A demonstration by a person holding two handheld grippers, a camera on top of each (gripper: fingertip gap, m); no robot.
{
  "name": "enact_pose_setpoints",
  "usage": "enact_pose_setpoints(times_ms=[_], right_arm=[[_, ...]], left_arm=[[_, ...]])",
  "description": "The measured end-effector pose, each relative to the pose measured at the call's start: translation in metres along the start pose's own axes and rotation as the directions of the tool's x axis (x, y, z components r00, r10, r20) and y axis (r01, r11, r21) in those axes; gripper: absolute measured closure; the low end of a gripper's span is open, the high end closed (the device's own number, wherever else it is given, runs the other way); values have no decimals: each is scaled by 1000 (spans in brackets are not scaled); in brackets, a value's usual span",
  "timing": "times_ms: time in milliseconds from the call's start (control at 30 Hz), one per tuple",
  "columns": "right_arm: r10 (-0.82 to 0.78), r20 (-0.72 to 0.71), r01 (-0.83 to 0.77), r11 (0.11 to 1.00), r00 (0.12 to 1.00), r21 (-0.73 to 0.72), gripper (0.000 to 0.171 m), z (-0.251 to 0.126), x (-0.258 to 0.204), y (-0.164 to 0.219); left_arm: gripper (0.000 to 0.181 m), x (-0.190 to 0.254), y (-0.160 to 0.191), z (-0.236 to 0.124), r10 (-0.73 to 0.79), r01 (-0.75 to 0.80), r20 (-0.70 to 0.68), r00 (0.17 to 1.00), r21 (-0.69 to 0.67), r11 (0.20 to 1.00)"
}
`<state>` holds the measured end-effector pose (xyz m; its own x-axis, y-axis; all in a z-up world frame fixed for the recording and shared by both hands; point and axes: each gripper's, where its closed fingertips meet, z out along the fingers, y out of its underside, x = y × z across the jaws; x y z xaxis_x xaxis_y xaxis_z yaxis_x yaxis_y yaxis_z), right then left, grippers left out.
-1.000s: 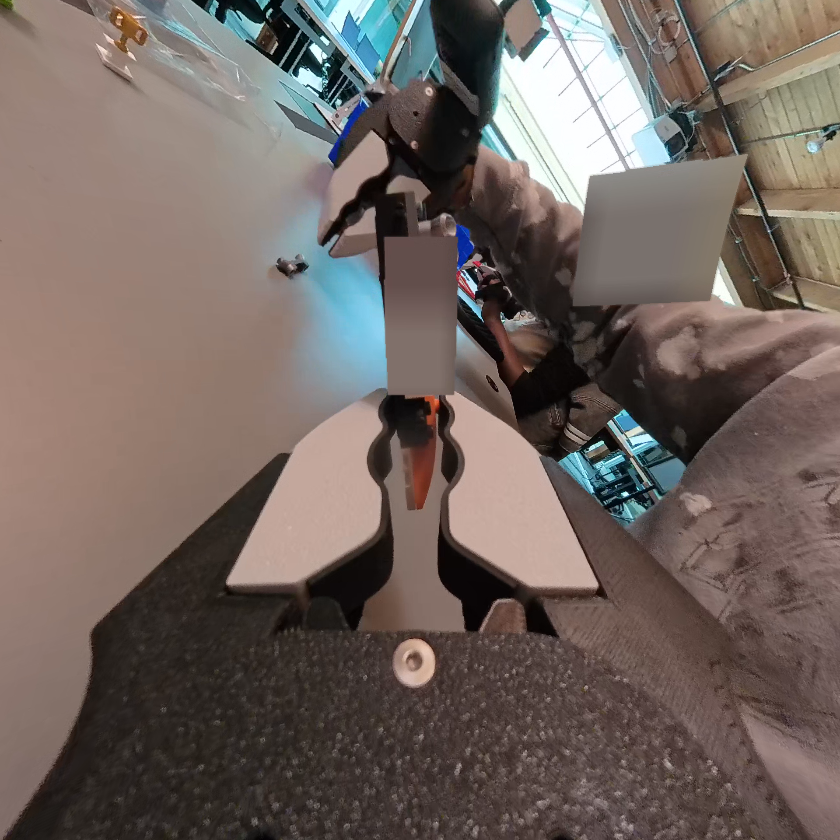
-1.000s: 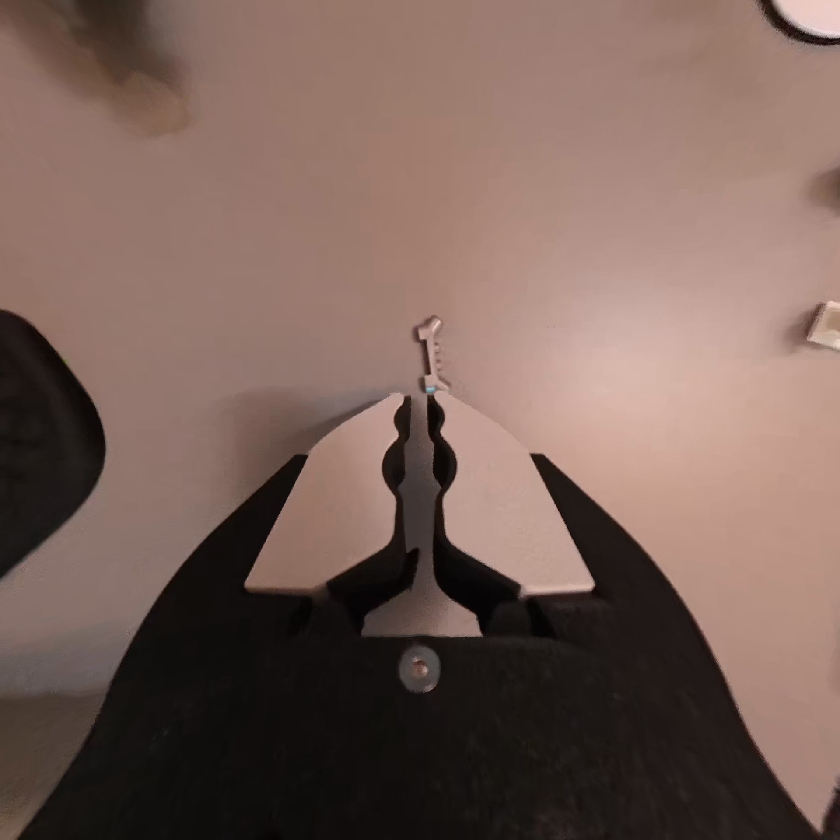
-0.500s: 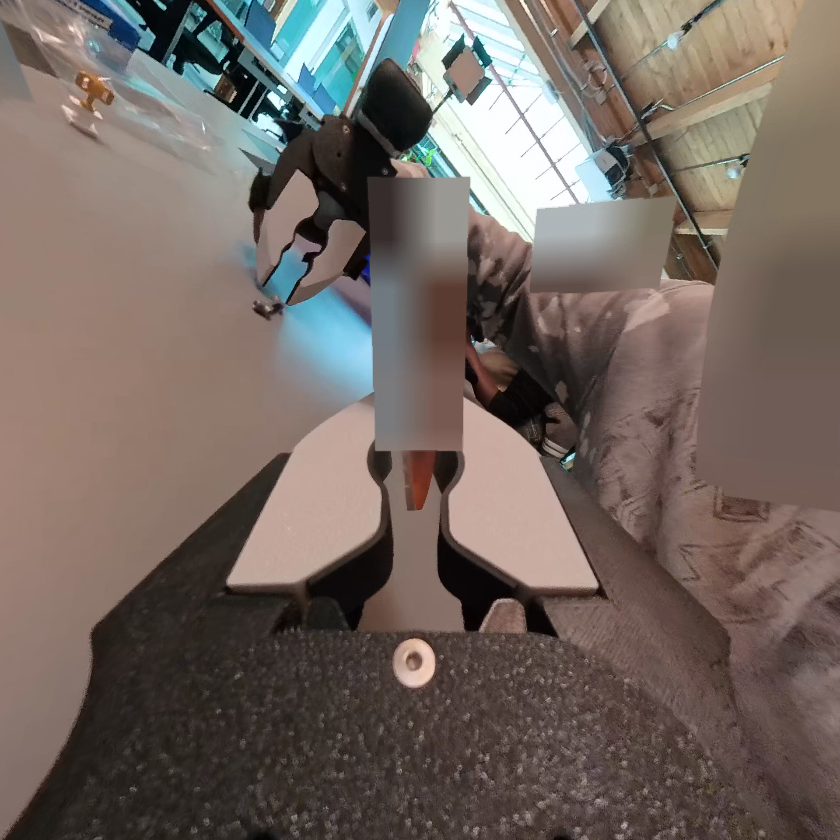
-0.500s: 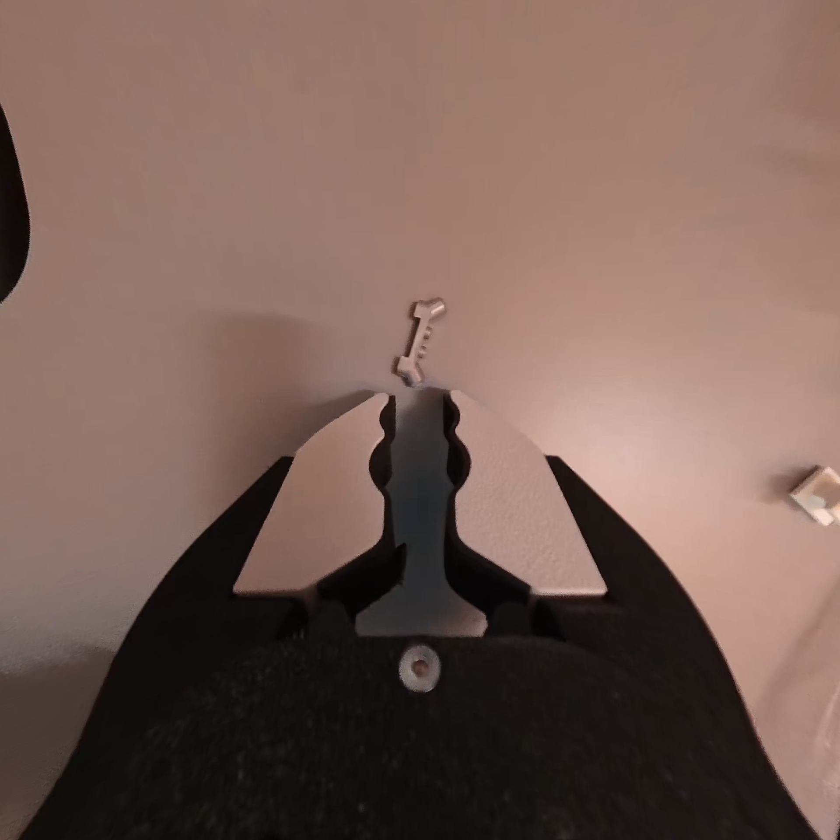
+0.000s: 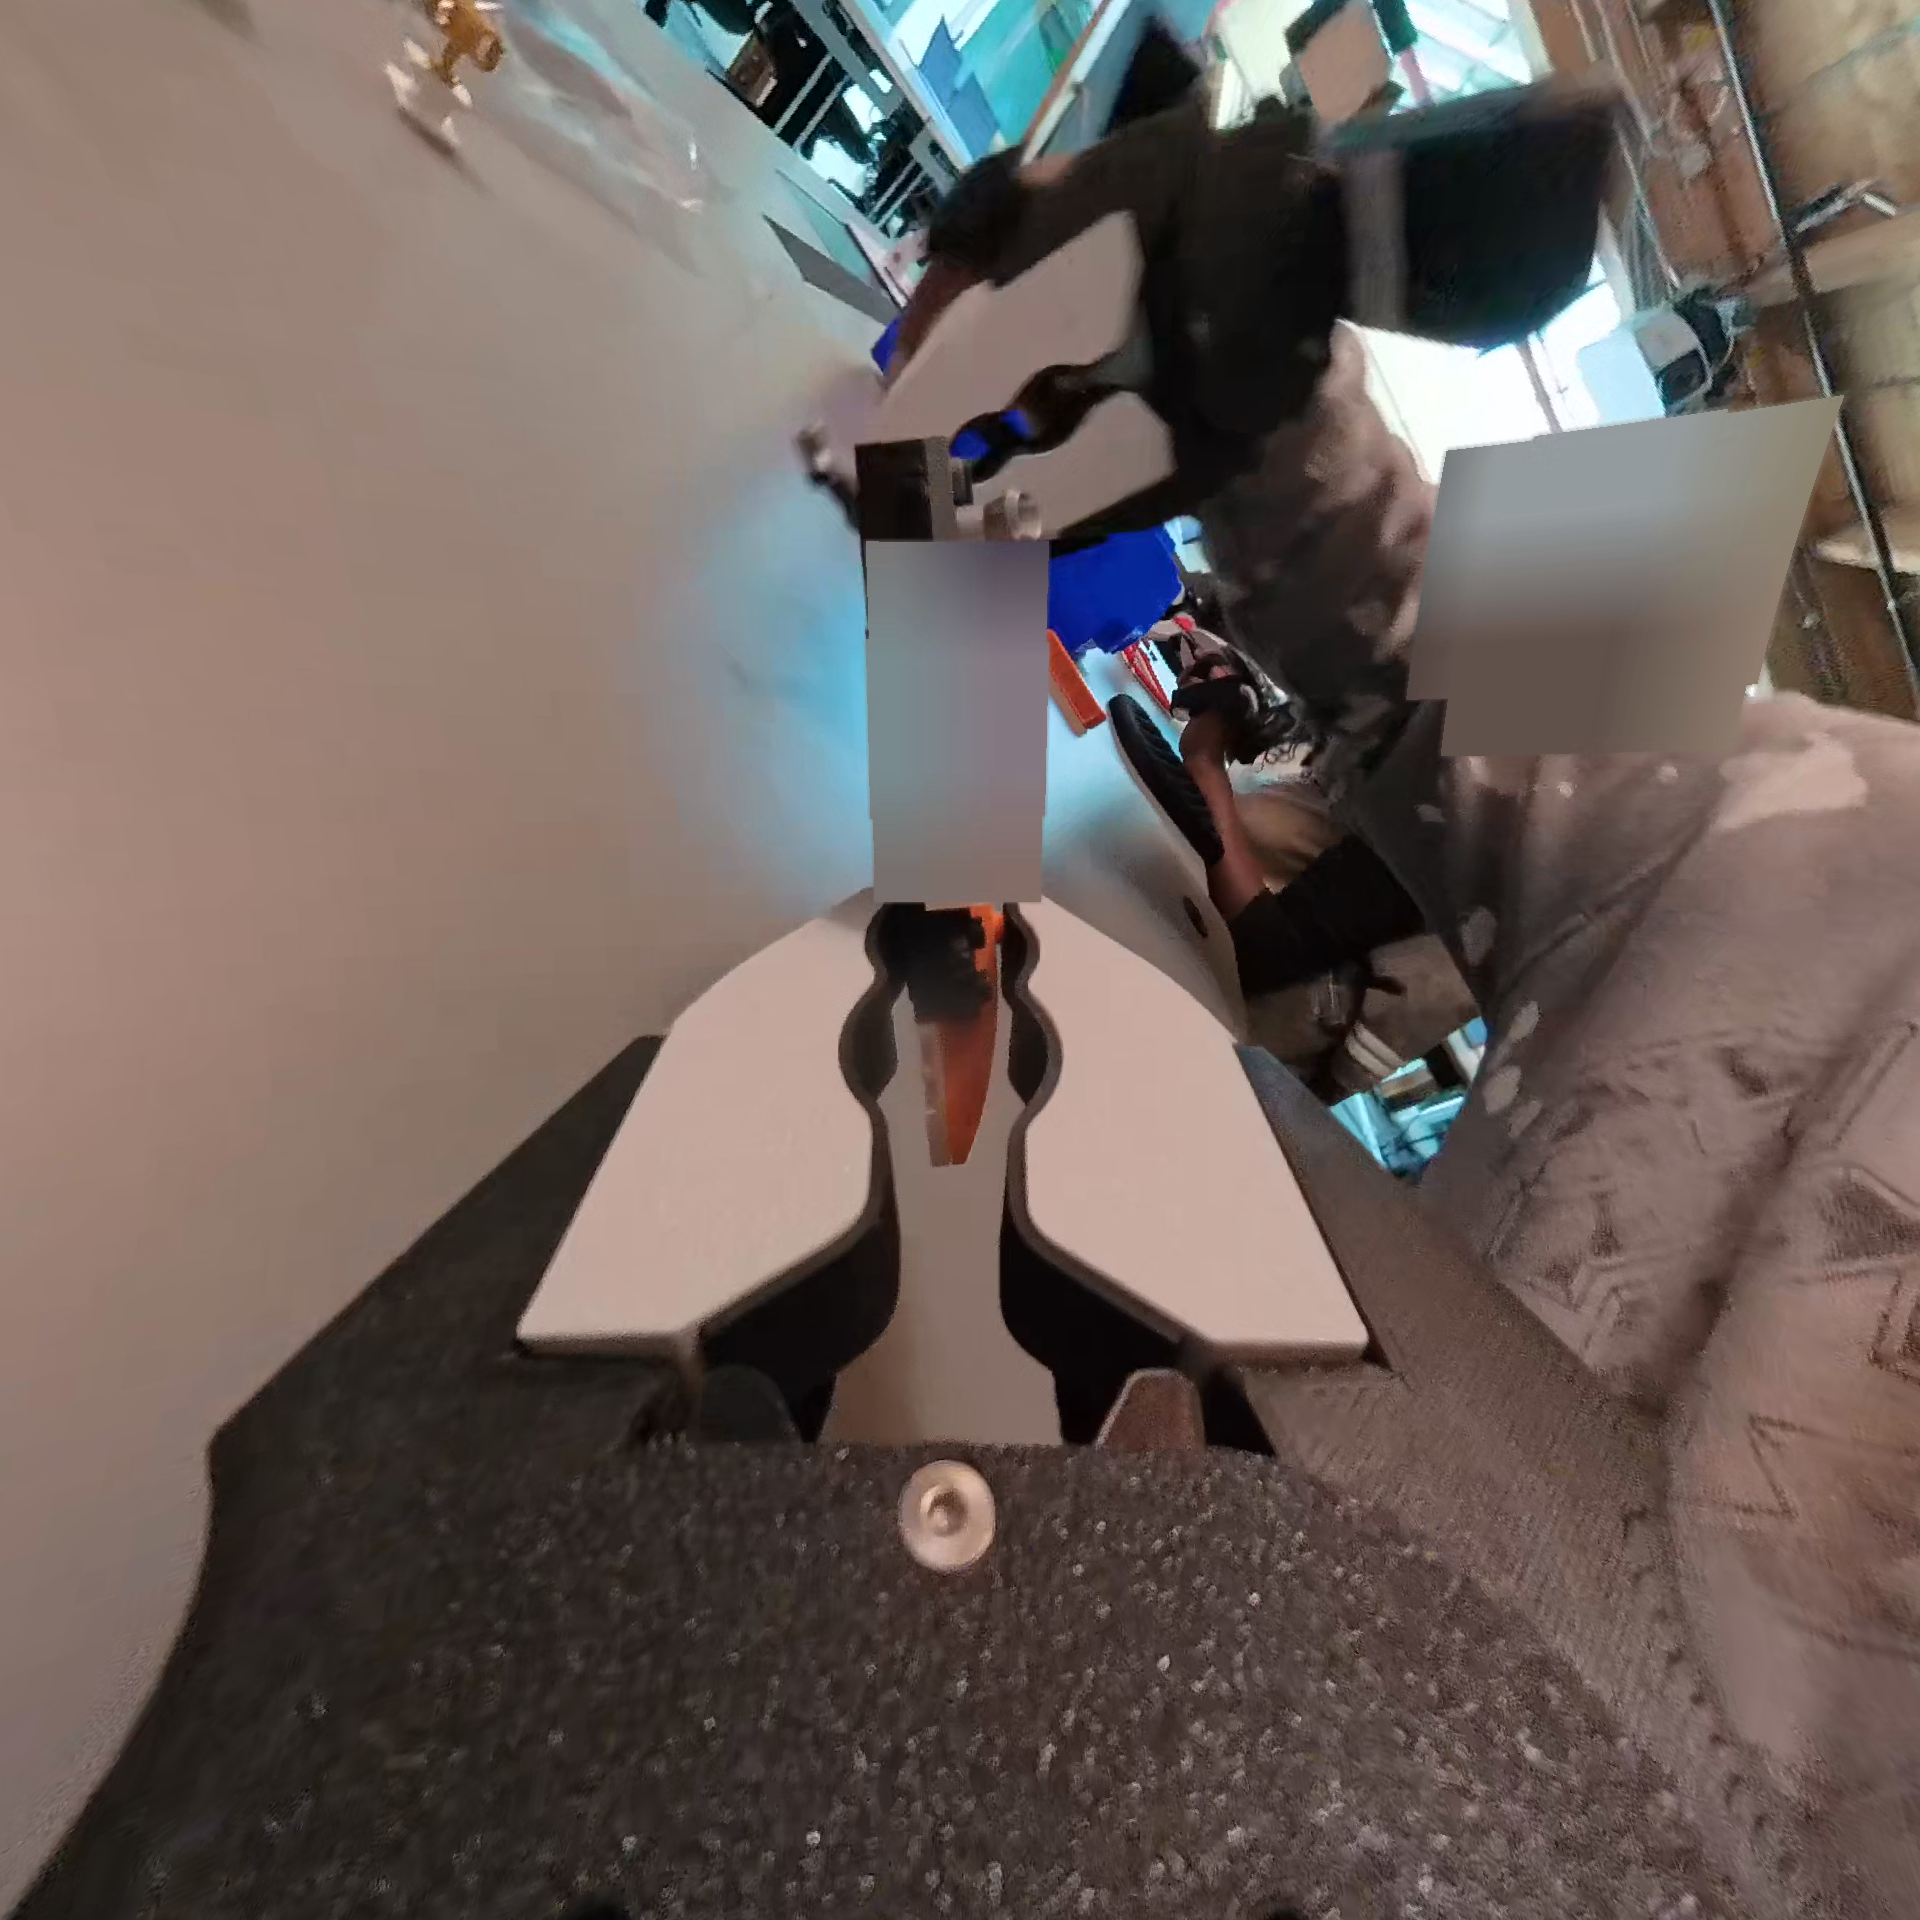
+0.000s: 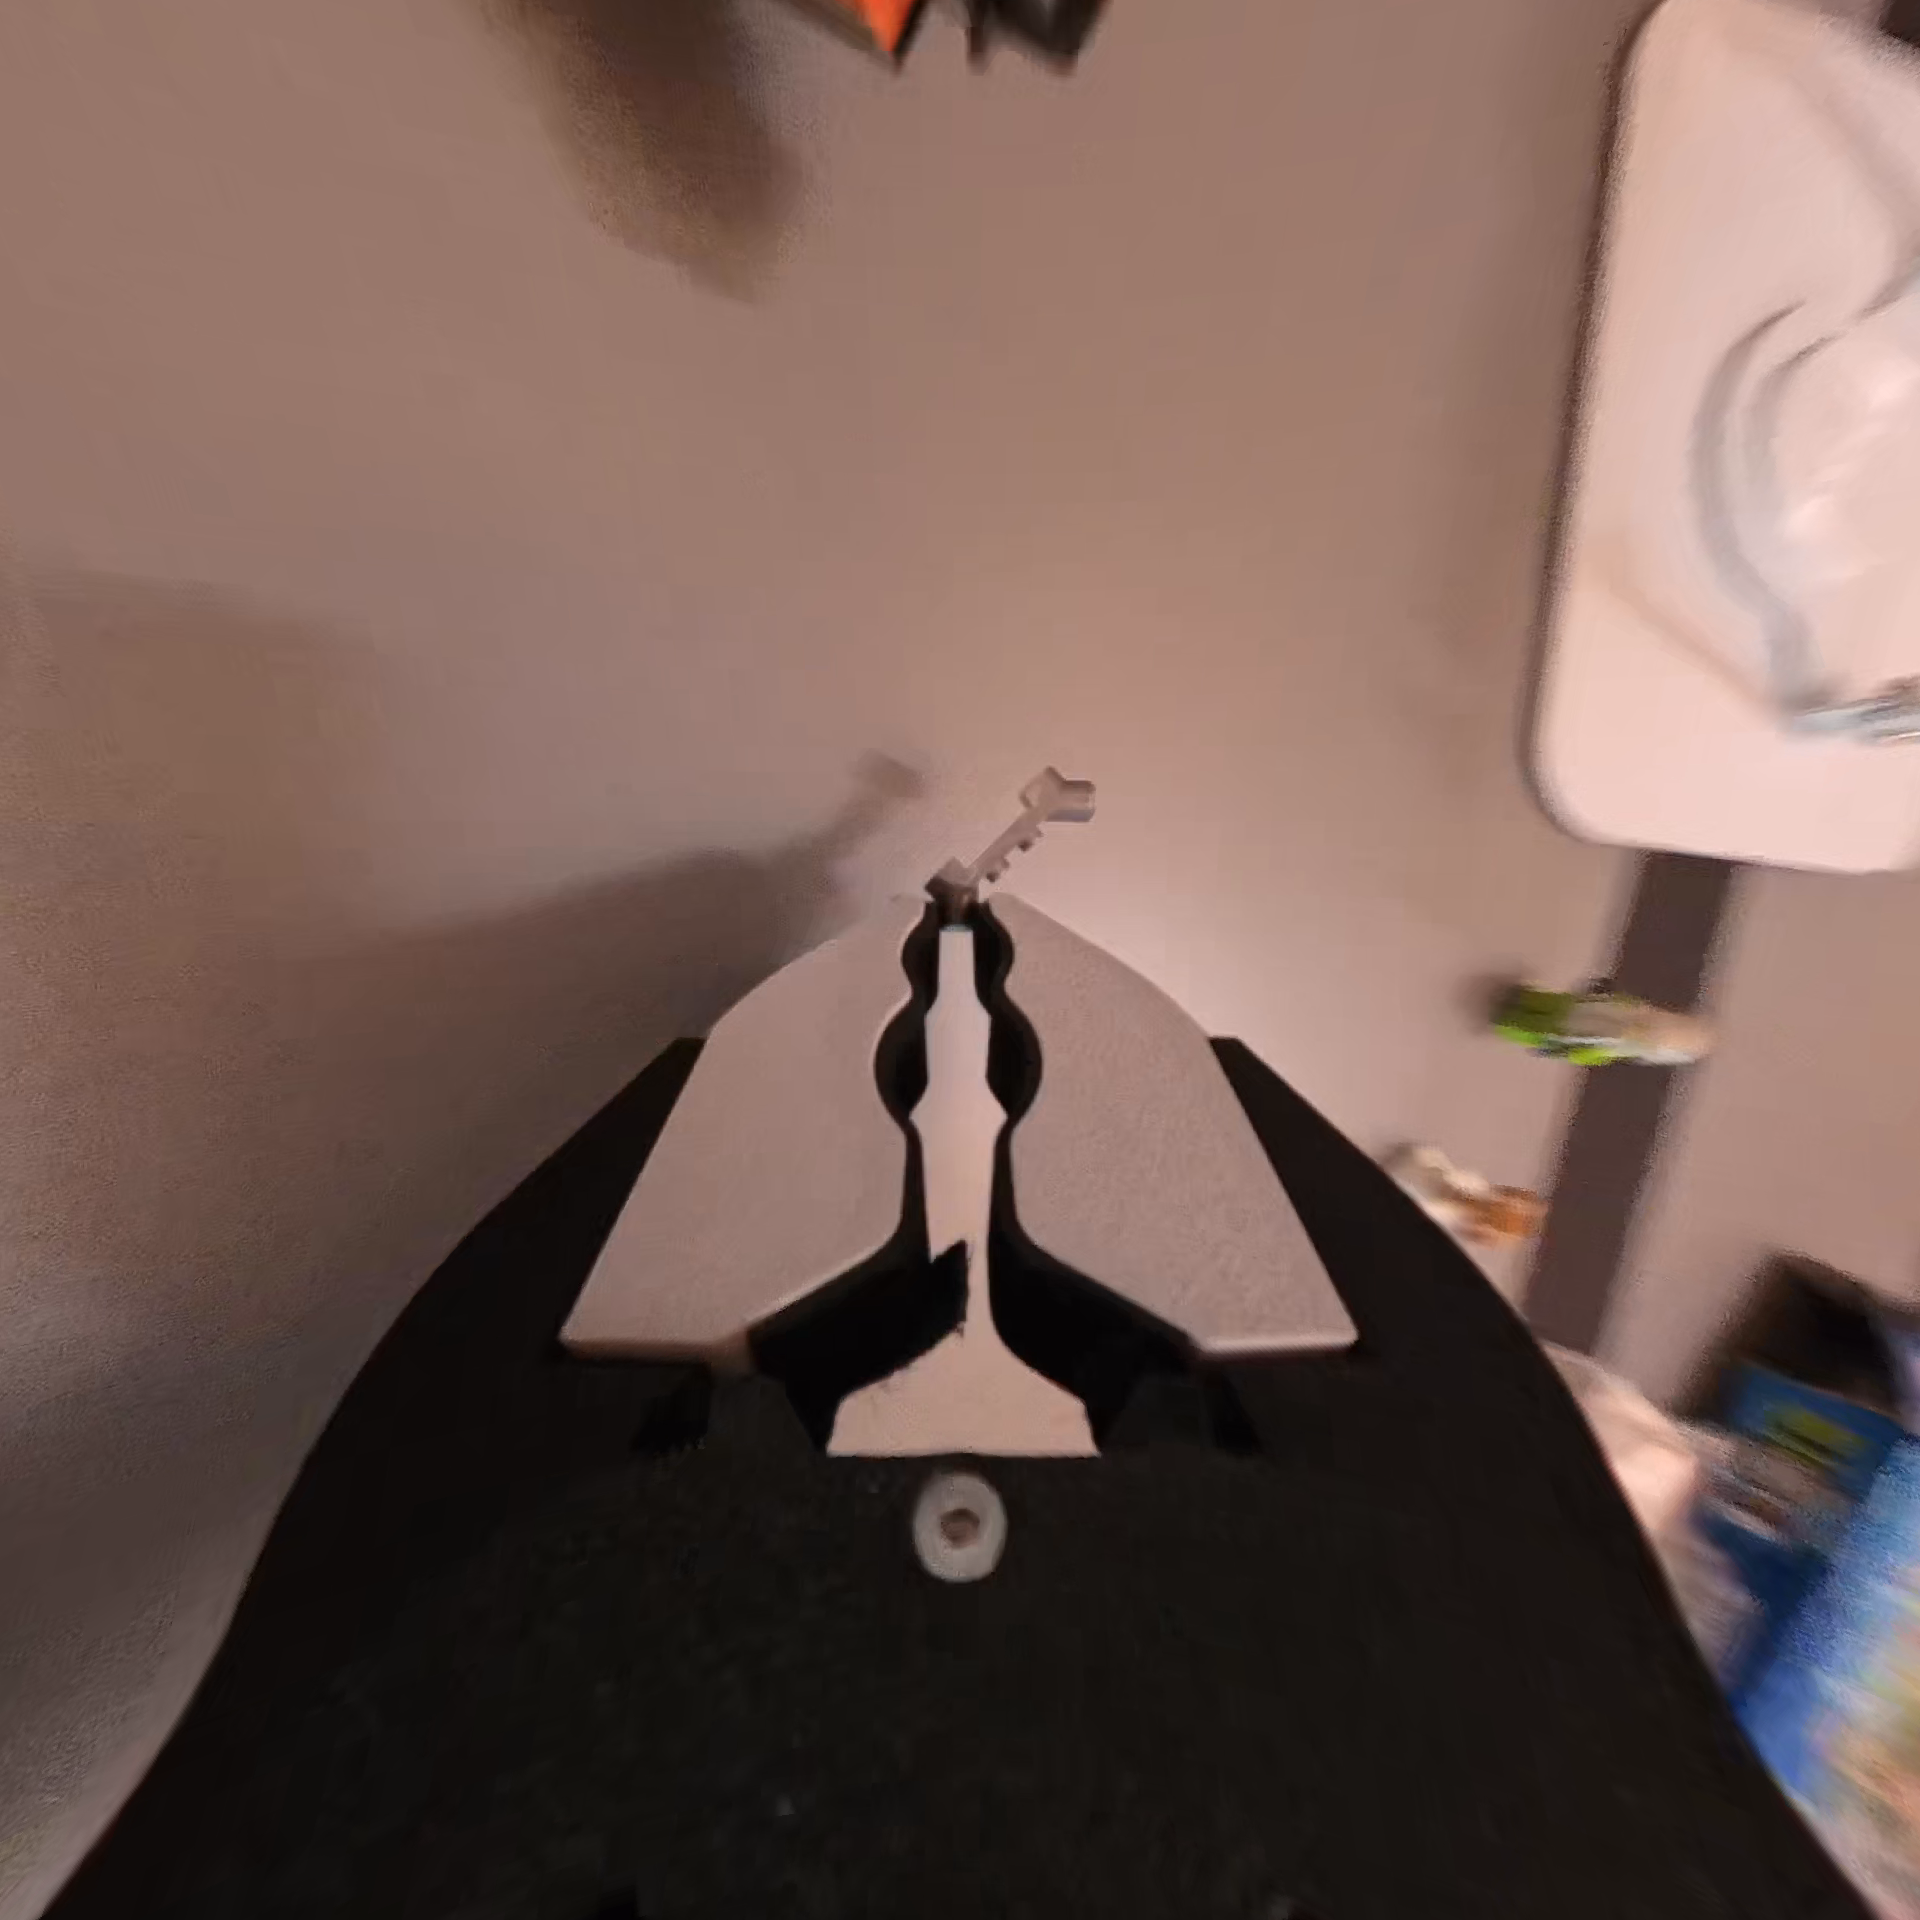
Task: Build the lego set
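Left wrist view first: the left gripper (image 5: 940, 920) is clenched on a partly built lego assembly (image 5: 958, 1049), an orange and black piece wedged between the two grey fingers (image 5: 727, 1132). The orange end points back toward the camera; a blurred patch covers the assembly's middle, and above that patch a black and grey top section (image 5: 914, 488) sticks out. The grey table (image 5: 364, 623) fills the left side of this tilted view. Farther off, the right gripper (image 5: 935, 416) reaches in toward that top section, its fingertips just beside it; motion blur makes it impossible to tell if they touch. On the right of the frame sits a person in a mottled grey sweater (image 5: 1714, 1039). At the far top left, a small gold-coloured piece (image 5: 462, 26) lies on the table near clear plastic bags (image 5: 623, 135).

Over to the right wrist view: the right gripper (image 6: 961, 904) is pinched tight on a small light grey lego part (image 6: 1013, 847), a slim toothed bar with a knobbed end. Only the near end sits between the tips; the rest angles up and to the right, clear of the table (image 6: 416, 520). At the top edge, blurred, the orange and black assembly (image 6: 935, 26) pokes into view. To the right lies a white tray (image 6: 1621, 520) with crumpled clear plastic in it, a green piece (image 6: 1590, 1029) below it, and colourful printed packaging (image 6: 1829, 1558) at the lower right, all smeared by motion.
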<state>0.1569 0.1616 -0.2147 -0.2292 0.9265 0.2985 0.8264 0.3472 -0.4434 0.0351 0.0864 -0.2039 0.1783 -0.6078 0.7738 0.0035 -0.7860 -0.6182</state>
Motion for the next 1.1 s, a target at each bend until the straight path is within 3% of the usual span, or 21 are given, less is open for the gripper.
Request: enact_pose_setpoints(times_ms=[100,167,267,400,633,1100], right_arm=[[-195,-226,164,975,954,-148,165,-16,19,-37],[-344,-295,269,926,891,-266,165,-21,24,-64],[-559,-280,415,799,780,-436,165,-19,24,-95],[-698,-221,488,658,681,-573,165,-19,26,-116],[-782,-154,521,534,604,-666,165,-23,22,-142],[-806,-122,539,491,580,-685,165,-33,7,-157]], left_arm=[[164,2,-2,3,-103,103,-24,994,26,994],[164,7,-4,5,-156,158,-46,987,46,986],[164,19,-8,6,-182,188,-73,980,84,979],[164,28,-12,-2,-197,206,-75,978,146,968],[164,42,-15,-11,-176,193,-110,978,174,966],[164,57,-15,-10,-123,152,-163,979,185,971]])
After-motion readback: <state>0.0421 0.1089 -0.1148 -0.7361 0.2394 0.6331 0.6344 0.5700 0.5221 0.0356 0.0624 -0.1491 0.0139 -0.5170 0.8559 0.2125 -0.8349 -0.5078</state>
